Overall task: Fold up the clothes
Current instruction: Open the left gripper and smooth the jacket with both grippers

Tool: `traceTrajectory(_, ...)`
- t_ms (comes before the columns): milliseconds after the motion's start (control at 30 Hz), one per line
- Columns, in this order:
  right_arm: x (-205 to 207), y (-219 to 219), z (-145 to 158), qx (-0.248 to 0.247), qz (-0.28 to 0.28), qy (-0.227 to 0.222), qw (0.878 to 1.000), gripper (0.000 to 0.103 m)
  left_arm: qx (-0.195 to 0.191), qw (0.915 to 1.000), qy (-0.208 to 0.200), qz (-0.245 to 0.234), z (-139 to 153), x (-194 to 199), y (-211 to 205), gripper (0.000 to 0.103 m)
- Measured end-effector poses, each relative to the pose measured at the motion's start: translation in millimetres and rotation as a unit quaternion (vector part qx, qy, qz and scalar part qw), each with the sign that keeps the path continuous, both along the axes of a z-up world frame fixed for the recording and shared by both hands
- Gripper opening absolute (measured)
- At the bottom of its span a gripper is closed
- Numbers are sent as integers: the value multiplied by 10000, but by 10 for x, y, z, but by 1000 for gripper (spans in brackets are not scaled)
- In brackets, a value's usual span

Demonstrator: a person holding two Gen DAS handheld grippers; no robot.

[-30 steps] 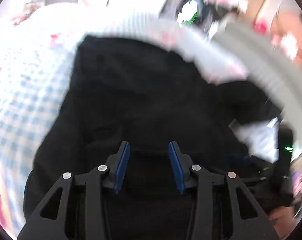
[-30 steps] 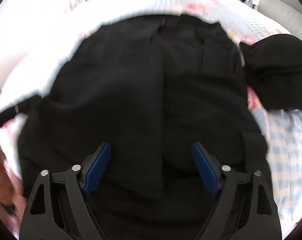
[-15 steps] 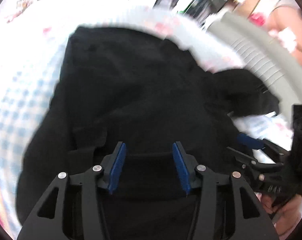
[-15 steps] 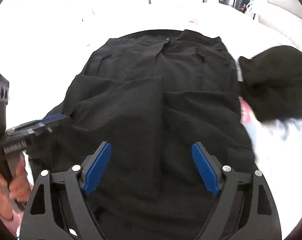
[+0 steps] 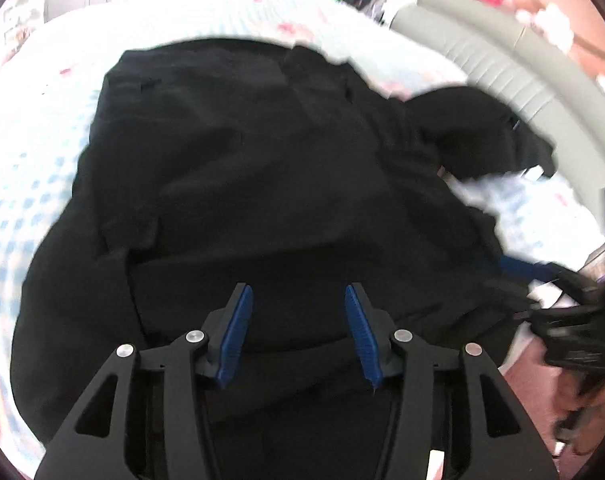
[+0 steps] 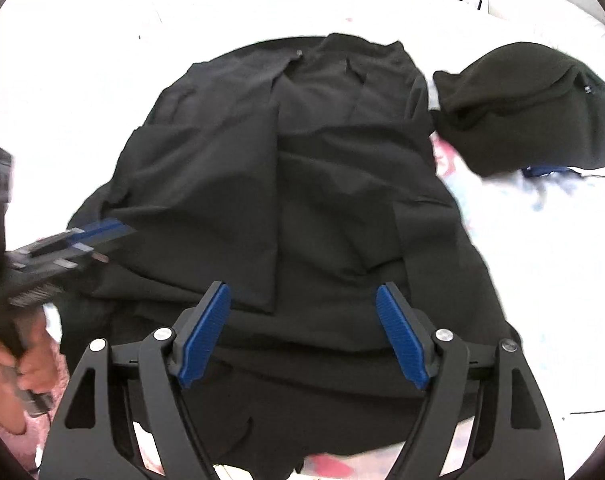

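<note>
Checked bedsheet (image 5: 30, 184), perhaps floral-printed

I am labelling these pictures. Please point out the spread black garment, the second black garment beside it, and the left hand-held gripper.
spread black garment (image 6: 286, 184), right wrist view, middle of its front.
second black garment (image 6: 518, 112), right wrist view, middle of the bundle.
left hand-held gripper (image 5: 298, 334), left wrist view, midway between its blue fingertips.

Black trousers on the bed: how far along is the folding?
Done: the black trousers lie spread flat on the bedsheet, one fold across the lower part. In hand: nothing; left hand-held gripper open, right hand-held gripper closing on nothing. Left: further folds, and the second dark garment lies unfolded.
</note>
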State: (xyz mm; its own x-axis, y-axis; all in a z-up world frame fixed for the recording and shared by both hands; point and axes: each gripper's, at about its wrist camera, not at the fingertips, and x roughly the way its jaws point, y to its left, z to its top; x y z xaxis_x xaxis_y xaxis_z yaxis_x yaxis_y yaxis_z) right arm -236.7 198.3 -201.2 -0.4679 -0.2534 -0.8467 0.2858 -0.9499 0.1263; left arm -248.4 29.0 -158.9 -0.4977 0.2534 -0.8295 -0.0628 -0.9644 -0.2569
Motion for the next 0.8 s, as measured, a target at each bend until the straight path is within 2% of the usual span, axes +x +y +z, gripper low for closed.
traceTrajectory(67, 57, 113, -56, 282, -158, 67, 9995, 82, -235, 9993, -276, -83, -119, 61, 40, 50)
traceTrajectory(133, 124, 231, -193, 602, -333, -142, 9975, 82, -405, 9983, -415, -89, -194, 228, 24, 52)
traceTrajectory(167, 181, 316, -283, 759, -448, -304, 9956, 82, -337, 9986, -400, -86, -208, 332, -14, 55)
traceTrajectory(200, 251, 380, -358, 712, -491, -464, 9952, 81, -197, 9991, -358, -63, -195, 463, -68, 55)
traceTrajectory(267, 442, 518, -447, 333, -620, -705, 9950, 80, 113, 9998, -178, -45, -150, 701, -164, 55)
traceTrajectory(400, 607, 553, -401, -399, -555, -656, 9955, 81, 993, 9947, 175, 195, -109, 1053, -392, 59)
traceTrajectory(467, 608, 451, -490, -748, -417, -739, 9936, 81, 1054, 9933, -244, 406, -322, 1080, -424, 59)
traceTrajectory(500, 596, 377, -577, -874, -338, -840, 9921, 79, 955, 9938, -355, 441, -351, 1134, -429, 57)
traceTrajectory(533, 597, 315, -684, -694, -362, -1044, 9915, 77, 878, 9940, -442, 472, -373, 1190, -436, 56)
traceTrajectory(567, 590, 266, -790, -420, -386, -1217, 9909, 75, 926, 9937, -398, 484, -351, 1257, -464, 56)
traceTrajectory(633, 679, 271, -751, -718, -241, -1103, 9910, 74, 1131, 9915, -231, 593, -308, 1427, -573, 58)
traceTrajectory(667, 723, 273, -732, -869, -169, -1048, 9905, 74, 1259, 9890, -192, 753, -315, 1498, -665, 58)
traceTrajectory(767, 664, 313, -741, -1680, -85, -1222, 9781, 74, 1736, 9756, -294, 1313, -448, 1566, -909, 58)
traceTrajectory(800, 648, 298, -747, -1763, -78, -1235, 9765, 74, 1914, 9702, -303, 1454, -468, 1589, -976, 58)
